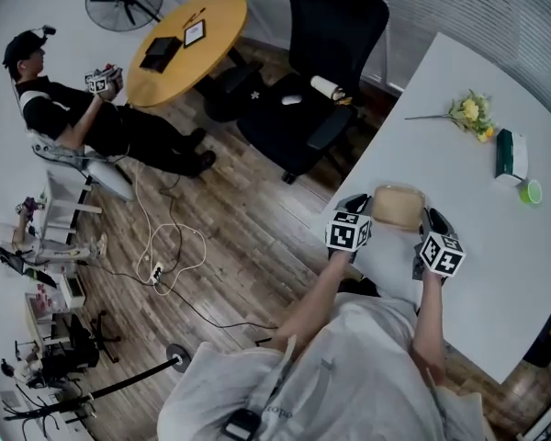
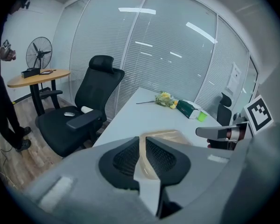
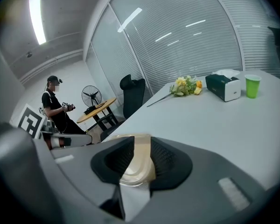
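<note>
While the tan tray (image 1: 398,207) is kept at the bench's (image 1: 459,127) near corner, its left rim is clamped by the left tool (image 1: 359,206) and its right rim by the right tool (image 1: 431,220). It is spanned between them, equally near both. Its long axis appears laid from tool to tool, open side up.

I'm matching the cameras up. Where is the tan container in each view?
Head view: tan container right of centre, between left gripper and right gripper.
Left gripper view: tan container low centre, gripped between the jaws.
Right gripper view: tan container low centre, gripped between the jaws.
Shared landmark: yellow flowers, in all three.
</note>
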Motion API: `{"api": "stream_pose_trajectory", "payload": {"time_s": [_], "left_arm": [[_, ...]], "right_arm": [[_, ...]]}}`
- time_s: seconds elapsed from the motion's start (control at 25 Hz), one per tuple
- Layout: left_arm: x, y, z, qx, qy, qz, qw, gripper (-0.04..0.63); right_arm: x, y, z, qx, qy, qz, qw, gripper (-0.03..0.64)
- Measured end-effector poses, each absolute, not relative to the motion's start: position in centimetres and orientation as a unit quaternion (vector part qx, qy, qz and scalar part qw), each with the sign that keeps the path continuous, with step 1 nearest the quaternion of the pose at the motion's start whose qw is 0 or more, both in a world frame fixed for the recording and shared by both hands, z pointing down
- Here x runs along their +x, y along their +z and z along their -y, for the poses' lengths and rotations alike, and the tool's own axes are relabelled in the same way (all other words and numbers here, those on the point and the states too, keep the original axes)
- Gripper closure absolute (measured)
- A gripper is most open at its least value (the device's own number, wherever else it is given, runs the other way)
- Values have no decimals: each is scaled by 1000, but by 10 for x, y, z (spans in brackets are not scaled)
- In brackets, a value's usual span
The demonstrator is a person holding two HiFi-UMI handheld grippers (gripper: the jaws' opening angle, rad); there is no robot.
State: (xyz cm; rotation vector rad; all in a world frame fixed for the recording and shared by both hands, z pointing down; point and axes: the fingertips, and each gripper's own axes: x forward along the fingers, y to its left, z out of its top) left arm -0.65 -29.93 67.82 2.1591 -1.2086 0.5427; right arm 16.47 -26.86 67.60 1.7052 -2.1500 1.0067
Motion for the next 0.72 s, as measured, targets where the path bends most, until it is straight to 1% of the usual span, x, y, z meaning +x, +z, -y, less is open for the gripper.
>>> {"api": "stream_pose_trajectory", "payload": {"time_s": [0.24,0.32,0.44,0.72], "left_arm": [[-14,679,305,807,198,460,311,516],[-13,680,306,807,196,460,315,490],[-10,683,306,808,192,457,320,458],[-5,684,299,816,176,439,333,359]], "right_arm": [[156,677,270,572,348,735,102,464],[155,676,272,570,350,737,94,430],[155,679,271,564,359,739,90,404],[142,681,269,538,379,748,85,319]]}}
